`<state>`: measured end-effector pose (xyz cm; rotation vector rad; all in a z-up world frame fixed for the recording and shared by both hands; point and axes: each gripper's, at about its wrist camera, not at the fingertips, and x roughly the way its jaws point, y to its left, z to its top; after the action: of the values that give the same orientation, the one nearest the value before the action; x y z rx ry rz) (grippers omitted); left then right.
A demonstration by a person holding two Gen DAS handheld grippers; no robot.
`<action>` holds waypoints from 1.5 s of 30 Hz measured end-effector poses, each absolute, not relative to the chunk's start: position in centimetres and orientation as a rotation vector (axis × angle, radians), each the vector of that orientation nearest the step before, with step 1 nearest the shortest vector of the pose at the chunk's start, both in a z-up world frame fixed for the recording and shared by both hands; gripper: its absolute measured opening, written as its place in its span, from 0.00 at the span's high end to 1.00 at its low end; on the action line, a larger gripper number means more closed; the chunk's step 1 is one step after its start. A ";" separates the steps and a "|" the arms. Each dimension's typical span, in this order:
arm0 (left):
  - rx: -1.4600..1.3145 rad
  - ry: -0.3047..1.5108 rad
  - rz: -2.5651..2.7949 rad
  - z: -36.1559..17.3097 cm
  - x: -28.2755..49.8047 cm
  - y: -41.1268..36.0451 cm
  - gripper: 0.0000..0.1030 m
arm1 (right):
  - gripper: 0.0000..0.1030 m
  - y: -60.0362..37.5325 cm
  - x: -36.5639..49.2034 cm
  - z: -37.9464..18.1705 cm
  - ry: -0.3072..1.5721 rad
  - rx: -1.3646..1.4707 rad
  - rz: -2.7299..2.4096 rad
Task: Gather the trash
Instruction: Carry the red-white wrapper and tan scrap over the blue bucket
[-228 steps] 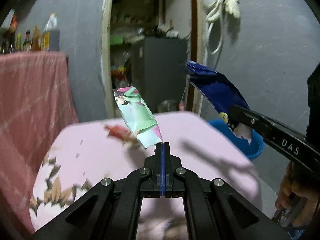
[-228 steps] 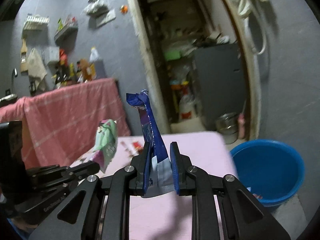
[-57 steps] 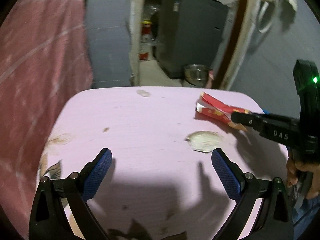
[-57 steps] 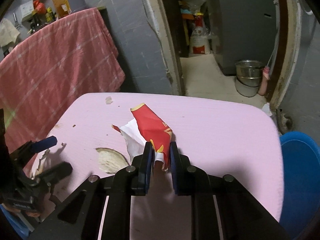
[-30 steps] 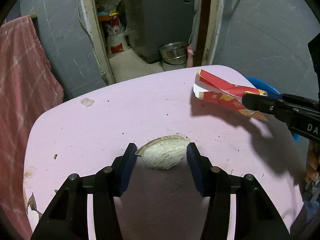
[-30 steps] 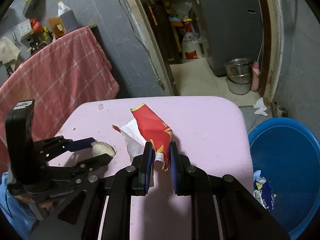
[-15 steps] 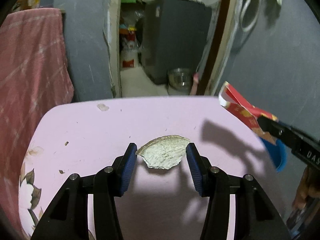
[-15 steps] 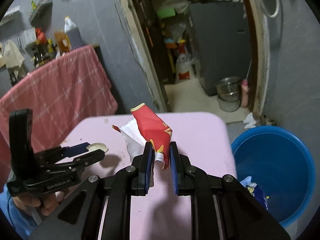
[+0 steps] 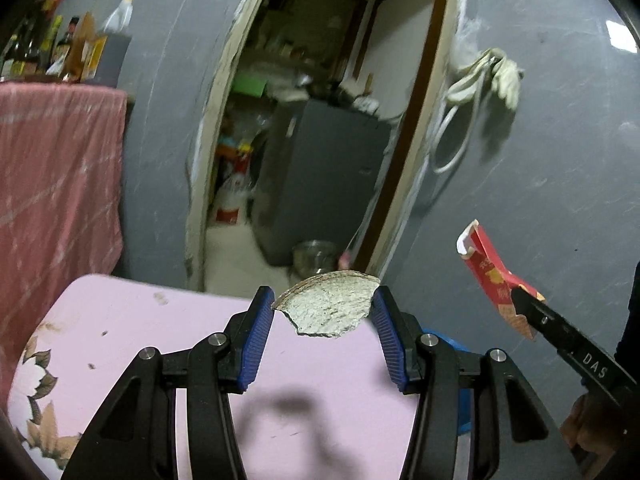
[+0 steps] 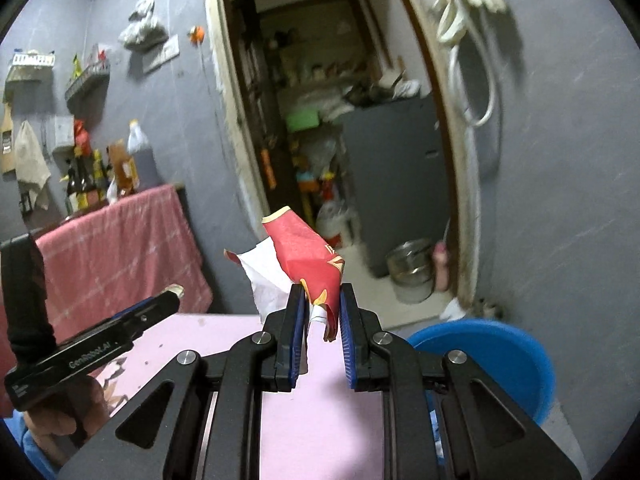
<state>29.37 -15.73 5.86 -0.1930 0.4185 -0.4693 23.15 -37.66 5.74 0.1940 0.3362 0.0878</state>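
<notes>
Both tools now ride higher off the surface [image 9: 168, 344]: left tool [image 9: 322, 320] pinching the pale shard [image 9: 327, 307], right tool [image 10: 320, 320] pinching the red wrapper [image 10: 308, 264], nearer the blue bucket [image 10: 496, 356].

The right gripper [image 10: 320, 312] pinches a crumpled red-and-white paper wrapper [image 10: 308, 264] between its blue-padded fingers [image 10: 295, 320], above the pink surface [image 10: 320, 420]; a round blue plastic tub [image 10: 504, 356] sits right.

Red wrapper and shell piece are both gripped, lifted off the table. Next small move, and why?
Probably swing both right, over the blue bucket, then open. The right gripper pinches the red wrapper, the left gripper clamps the shell piece, and both hang above the pink table, short of the bucket.
</notes>
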 end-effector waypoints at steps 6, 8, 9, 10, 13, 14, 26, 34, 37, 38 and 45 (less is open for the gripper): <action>-0.210 0.360 -0.522 7.0 28.0 -19.2 0.56 | 0.86 -40.1 20.4 6.2 0.251 0.170 -0.008; -0.212 0.357 -0.540 7.0 27.8 -20.7 0.56 | 0.86 -41.2 19.6 6.0 0.228 0.169 -0.043; -0.212 0.356 -0.547 7.0 27.8 -21.2 0.56 | 0.86 -41.5 19.4 5.9 0.222 0.169 -0.052; -0.211 0.357 -0.556 7.0 27.9 -22.0 0.56 | 0.86 -42.1 19.1 5.7 0.212 0.171 -0.067; -0.203 0.359 -0.572 6.5 28.0 -23.8 0.56 | 0.86 -43.6 18.6 4.9 0.204 0.174 -0.110; -0.200 0.364 -0.580 6.3 28.1 -24.7 0.56 | 0.86 -44.1 18.6 4.6 0.203 0.179 -0.123; -0.094 0.495 -0.611 1.9 29.6 -33.1 0.56 | 0.86 -49.7 18.5 -0.8 0.284 0.244 -0.214; -0.015 0.661 -0.589 -2.0 30.8 -36.4 0.56 | 0.85 -52.3 20.2 -4.0 0.396 0.301 -0.229; -0.003 0.718 -0.587 -3.4 31.1 -37.2 0.56 | 0.85 -52.8 21.1 -5.1 0.442 0.327 -0.221; -0.001 0.738 -0.586 -3.8 31.2 -37.4 0.56 | 0.85 -53.0 21.4 -5.6 0.462 0.335 -0.218; 0.007 0.837 -0.572 -6.1 32.4 -38.6 0.56 | 0.82 -53.5 22.8 -7.2 0.524 0.381 -0.209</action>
<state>32.40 -38.63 -6.10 0.0074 0.8372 -0.5716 22.78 -53.54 -7.20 0.3813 0.5235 -0.2088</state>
